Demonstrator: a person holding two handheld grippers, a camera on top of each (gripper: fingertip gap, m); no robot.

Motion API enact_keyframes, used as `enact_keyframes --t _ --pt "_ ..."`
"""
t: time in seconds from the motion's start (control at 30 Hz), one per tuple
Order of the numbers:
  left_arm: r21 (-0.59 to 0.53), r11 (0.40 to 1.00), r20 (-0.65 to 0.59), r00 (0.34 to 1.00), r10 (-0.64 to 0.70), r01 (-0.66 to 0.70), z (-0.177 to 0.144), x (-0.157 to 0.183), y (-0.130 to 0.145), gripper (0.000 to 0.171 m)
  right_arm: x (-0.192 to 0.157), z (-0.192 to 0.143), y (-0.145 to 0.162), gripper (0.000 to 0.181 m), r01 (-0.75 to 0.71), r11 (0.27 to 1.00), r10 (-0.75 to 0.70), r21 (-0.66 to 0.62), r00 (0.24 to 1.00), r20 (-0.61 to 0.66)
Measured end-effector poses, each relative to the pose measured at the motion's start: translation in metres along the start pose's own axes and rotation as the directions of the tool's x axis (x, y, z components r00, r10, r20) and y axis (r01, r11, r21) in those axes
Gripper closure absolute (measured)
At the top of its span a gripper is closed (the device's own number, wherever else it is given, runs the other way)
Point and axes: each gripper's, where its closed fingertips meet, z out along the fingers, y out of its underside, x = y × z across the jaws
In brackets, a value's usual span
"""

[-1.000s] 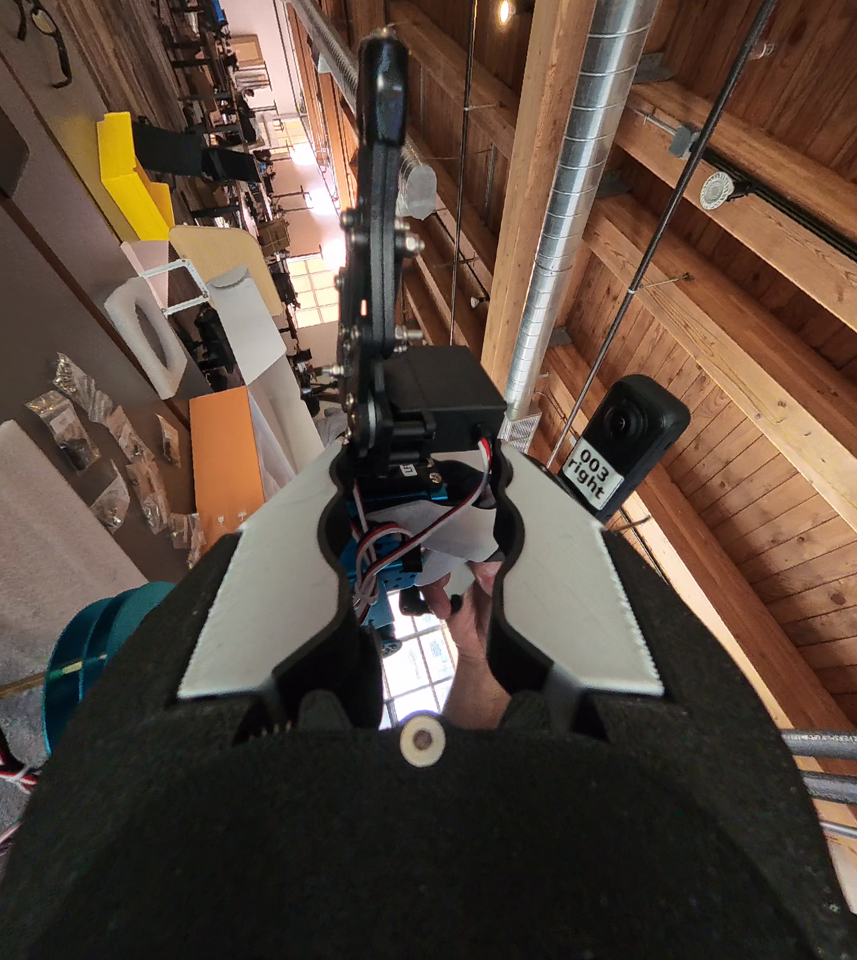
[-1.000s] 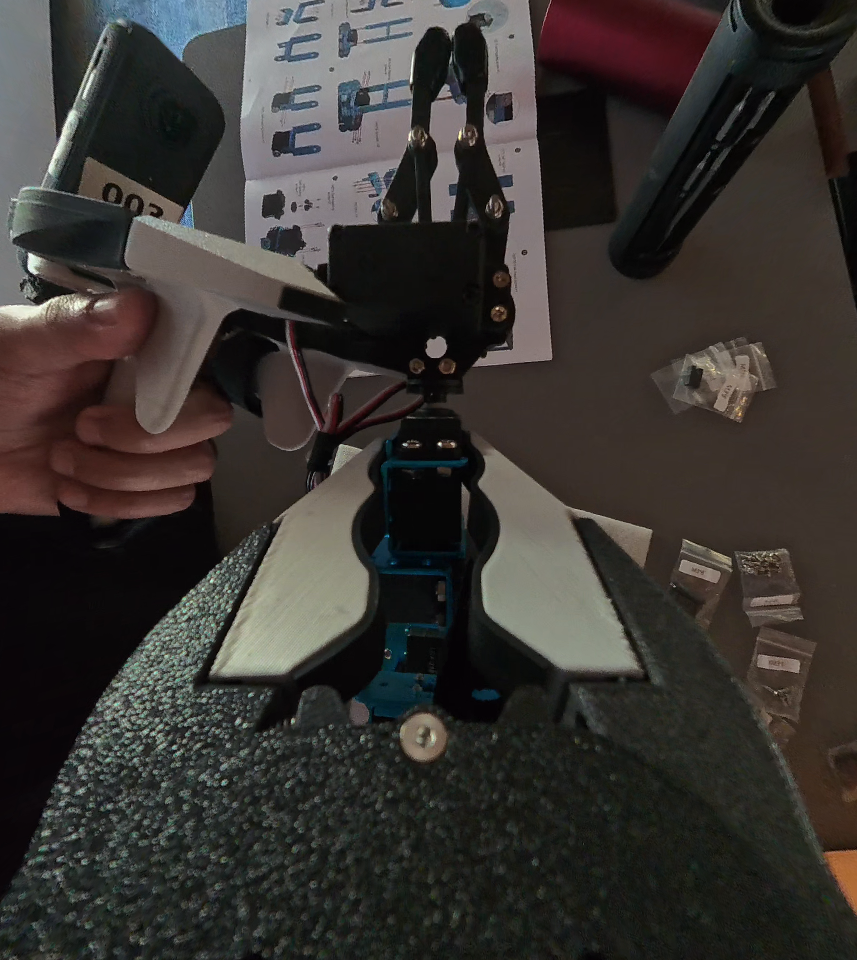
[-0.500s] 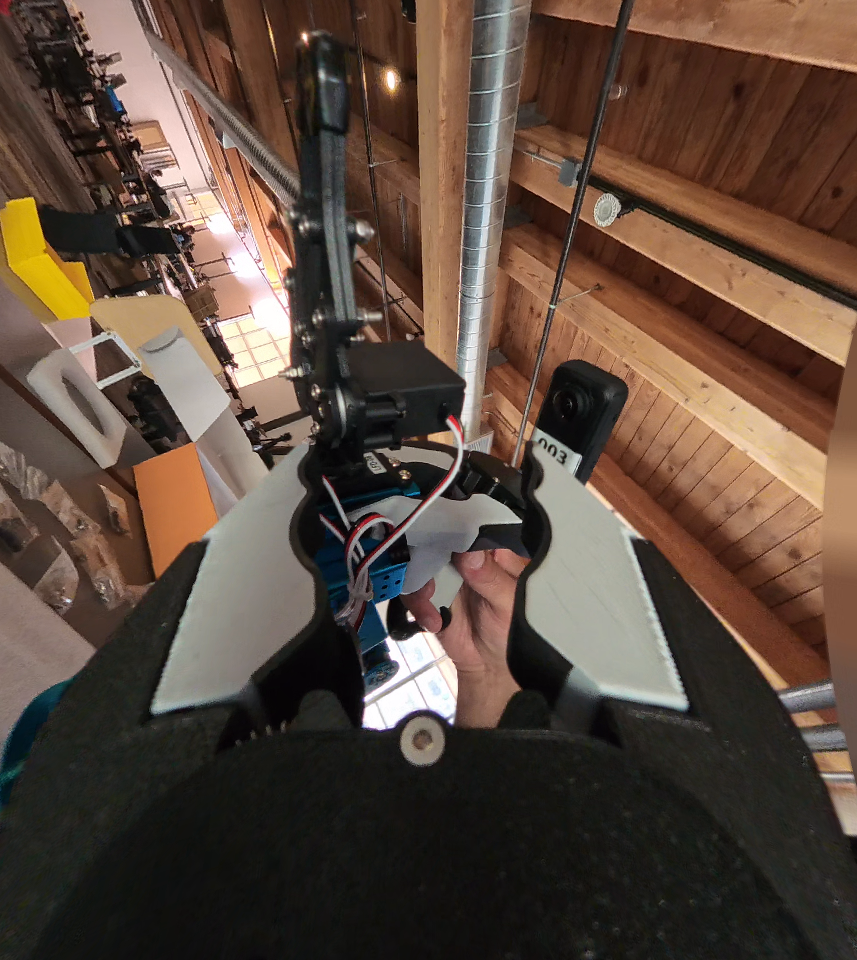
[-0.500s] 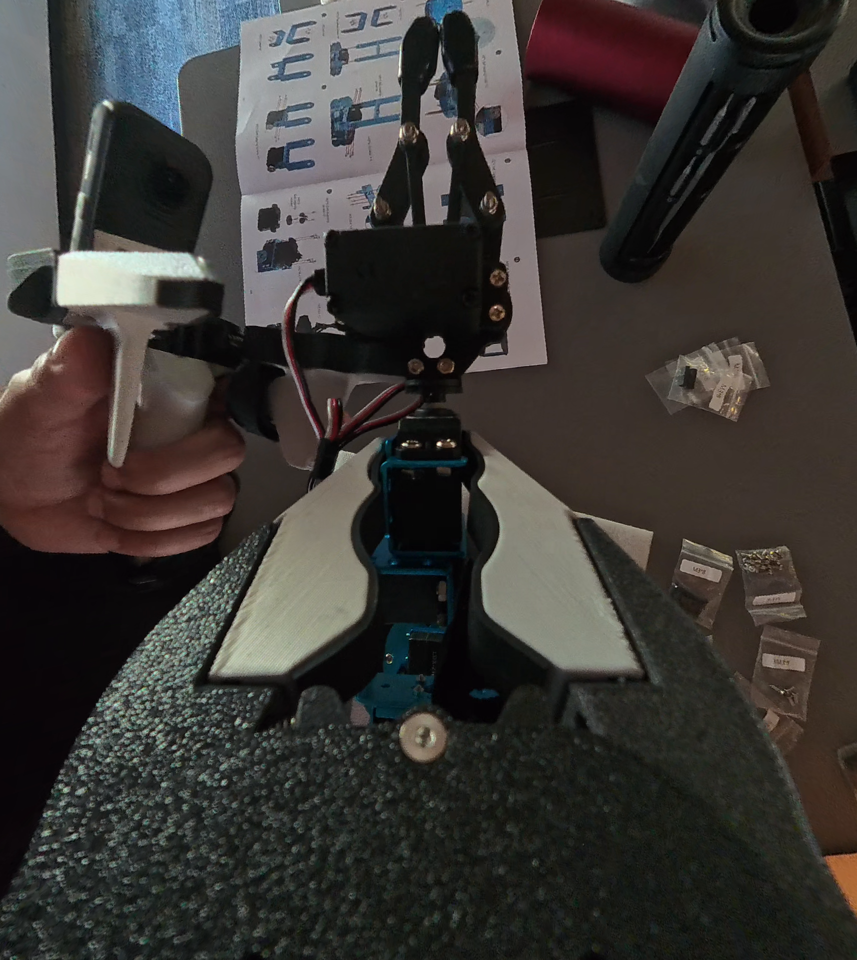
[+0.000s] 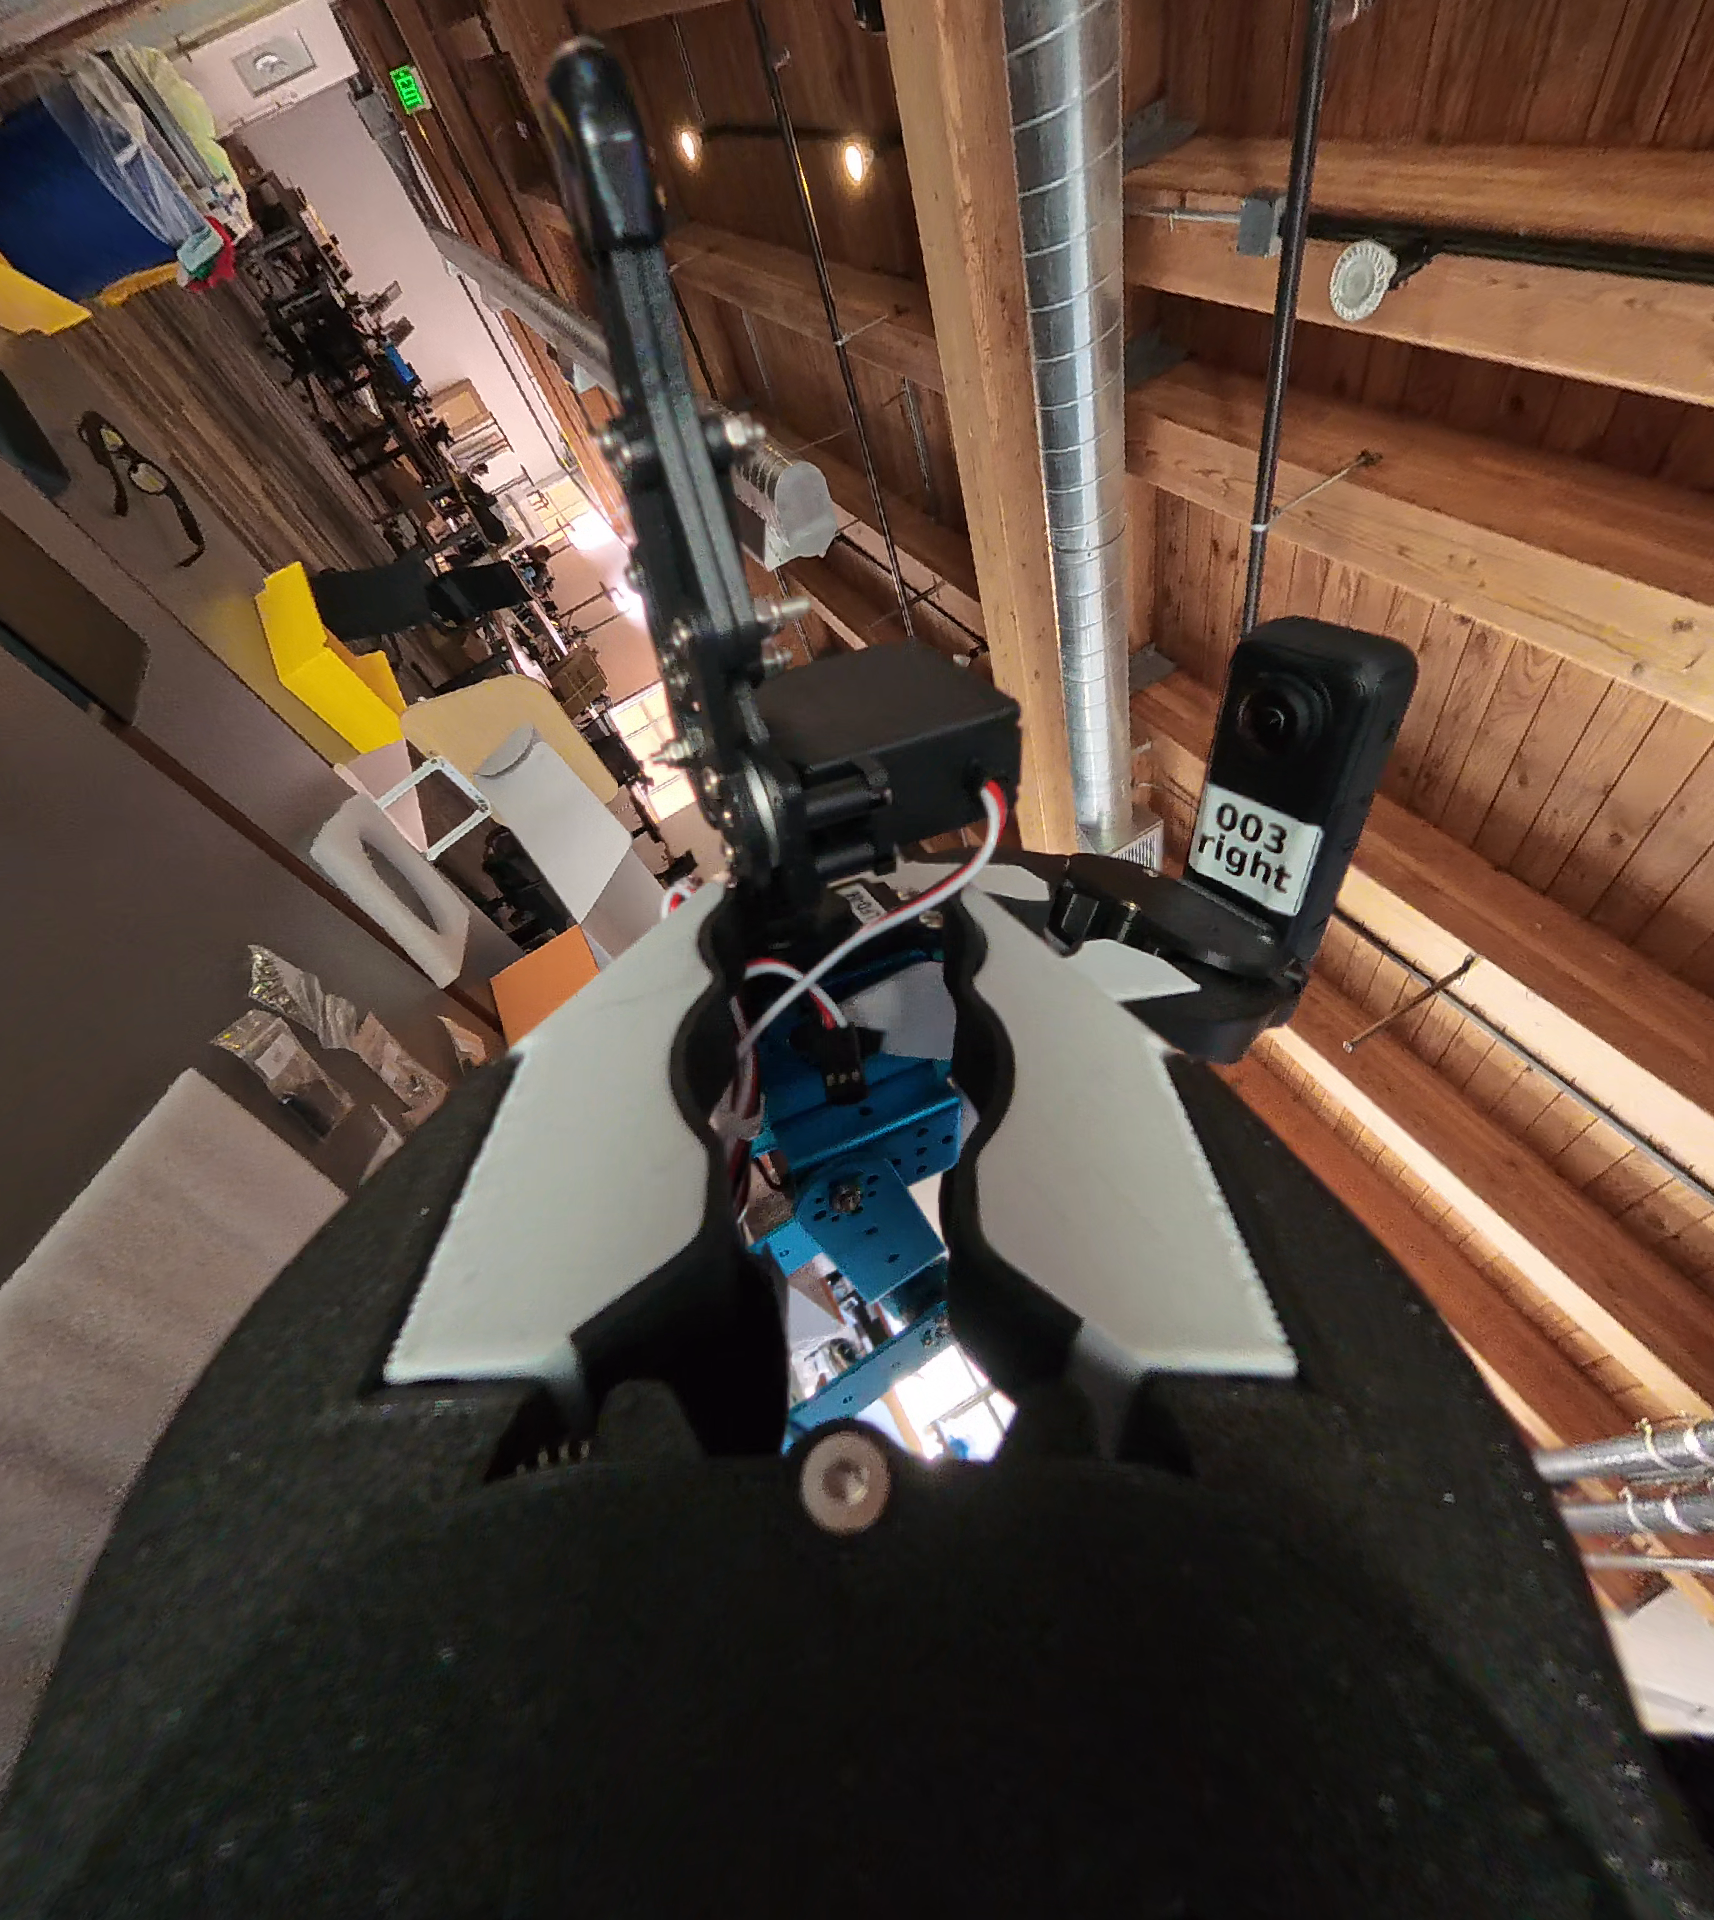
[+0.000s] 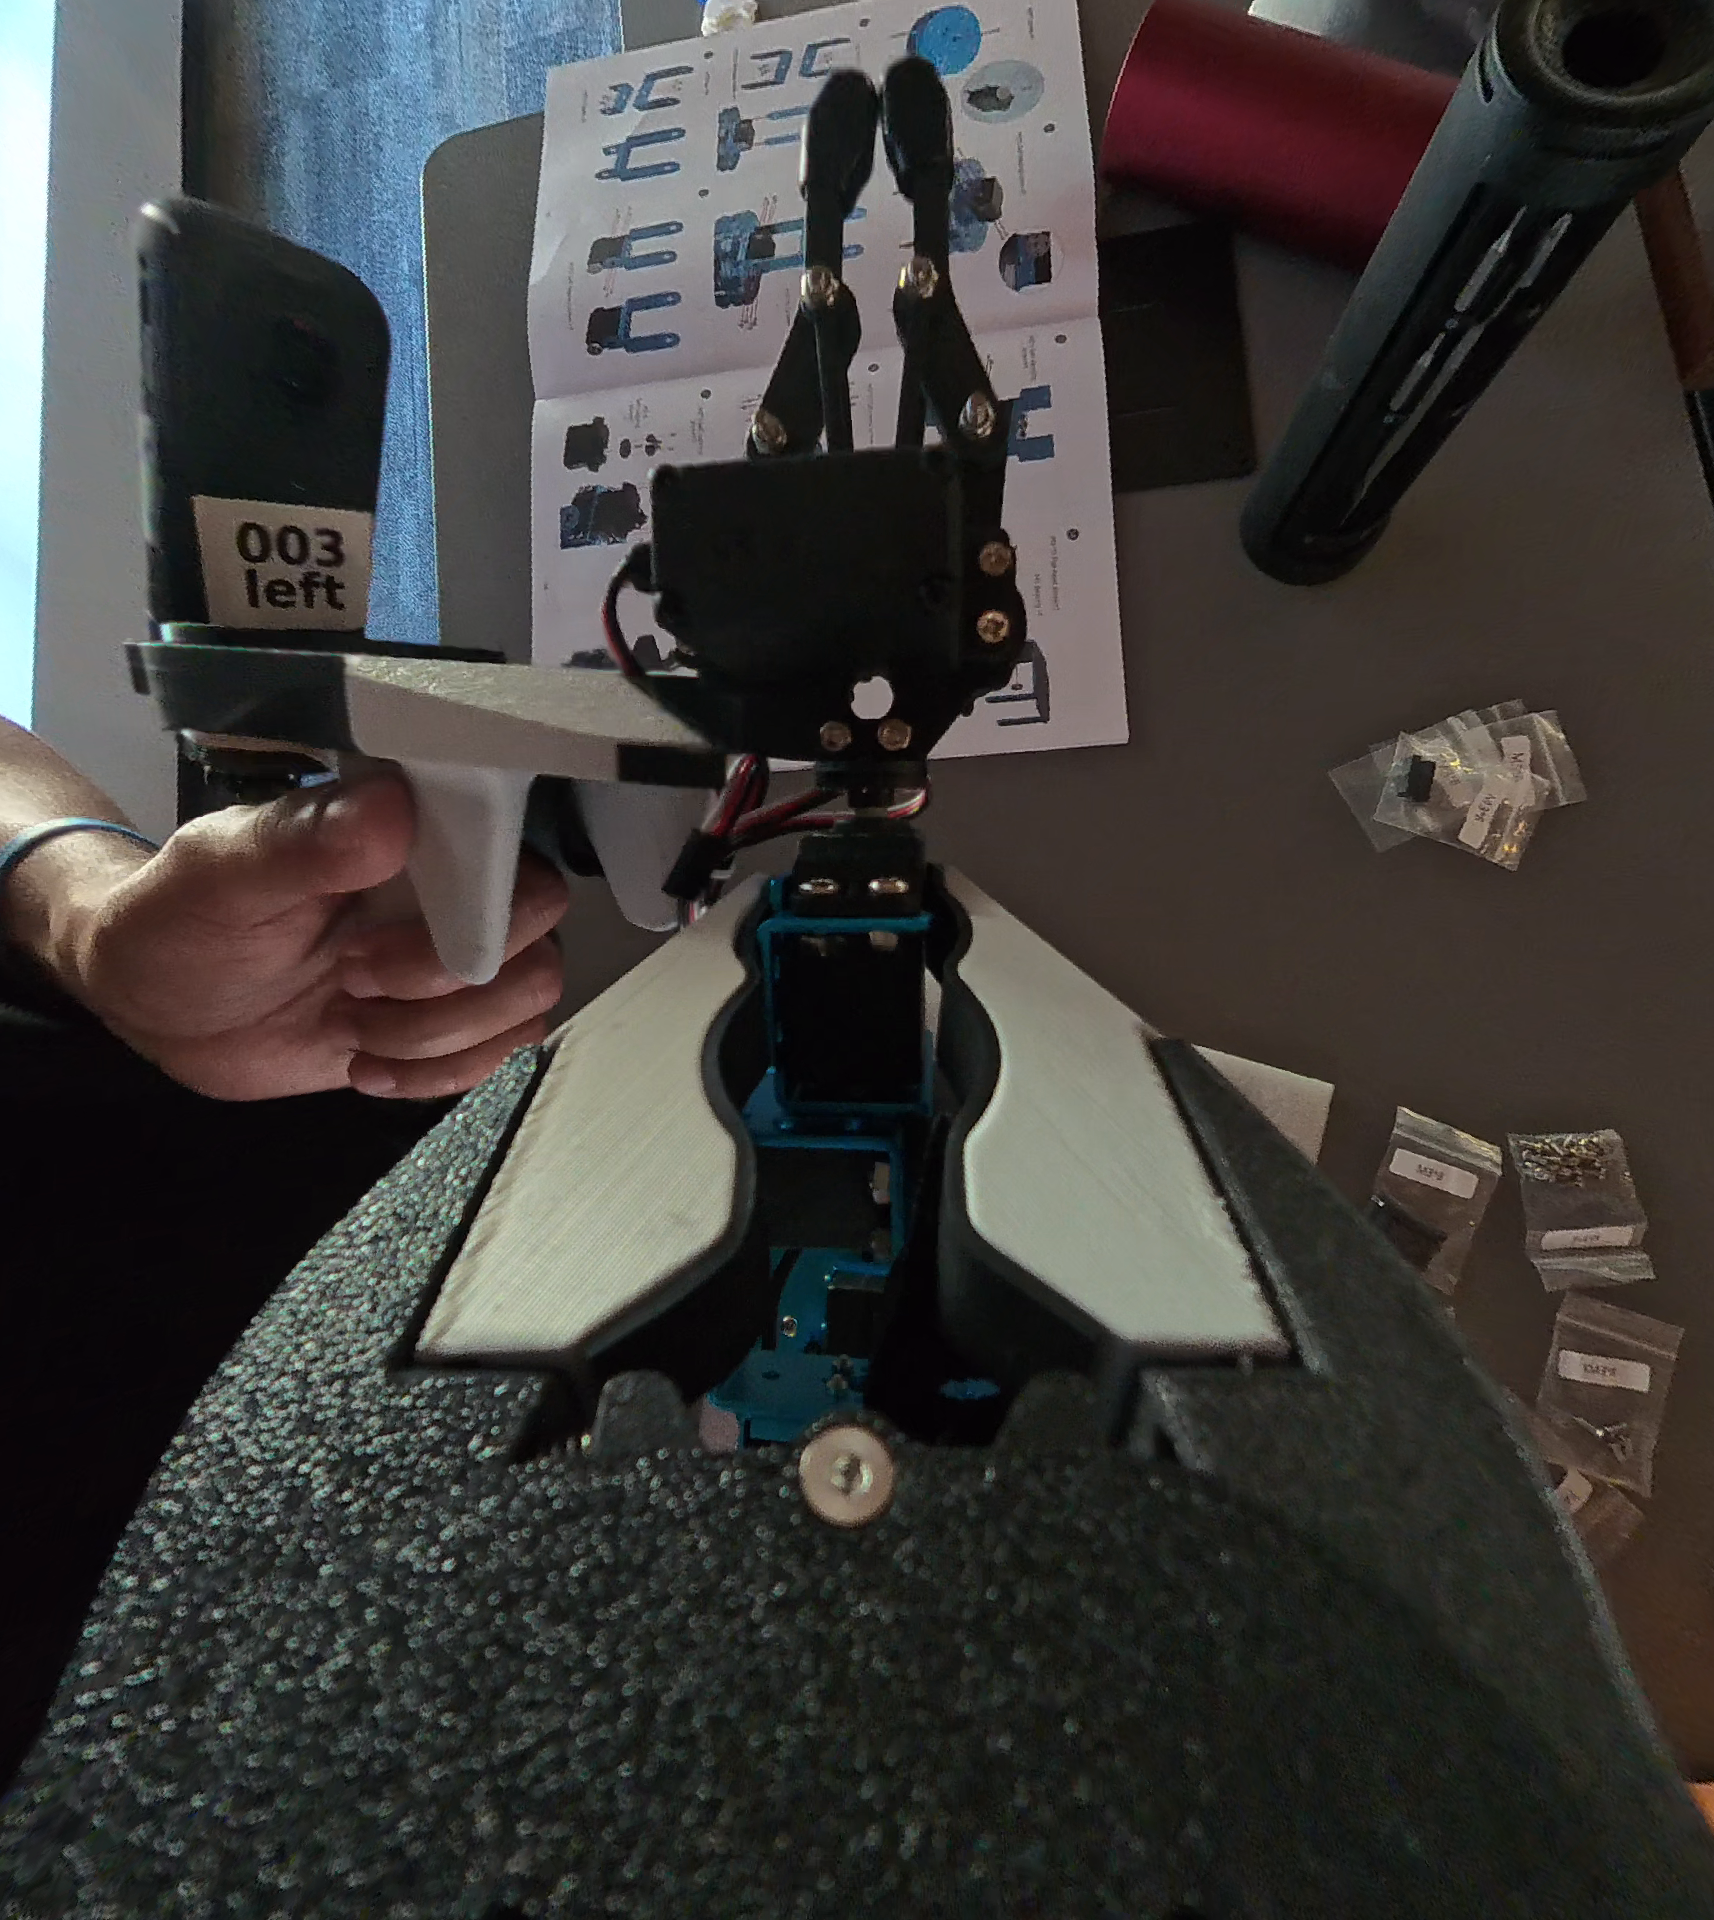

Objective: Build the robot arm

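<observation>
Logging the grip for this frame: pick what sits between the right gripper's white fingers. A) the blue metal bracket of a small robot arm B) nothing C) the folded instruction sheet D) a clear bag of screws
A: the right gripper is closed on the blue metal bracket, above the grey table.

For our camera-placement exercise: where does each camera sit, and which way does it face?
Left wrist view: on the left gripper, facing up at the wooden ceiling; own fingers show.
Right wrist view: on the right gripper, facing down at the grey table; own fingers and a hand show.
Shared: the small robot arm both grip.
</observation>
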Motion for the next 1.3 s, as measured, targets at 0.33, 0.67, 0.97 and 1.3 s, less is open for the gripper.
enact_keyframes --t 0.33,0.67,0.97,1.3 --pt "0.012 0.999 0.106 0.994 0.037 -0.039 0.000 -0.014 0.000 0.159 0.000 0.001 -0.001 0.154 -0.002 1.000 0.002 0.004 1.000 0.021" --pt "-0.001 0.999 0.102 0.994 0.046 -0.047 0.002 -0.012 0.002 0.160 0.000 -0.011 -0.005 0.143 0.035 0.998 -0.039 0.046 0.996 0.075" --pt "-0.004 0.998 0.111 0.992 0.066 -0.066 0.002 -0.014 0.001 0.160 0.022 -0.009 -0.039 0.140 0.072 0.997 -0.072 0.011 0.997 0.013" --pt "-0.009 0.998 0.122 0.990 0.064 -0.063 0.002 -0.016 0.001 0.160 0.020 0.007 -0.032 0.139 0.072 0.987 -0.068 -0.144 0.997 0.033"
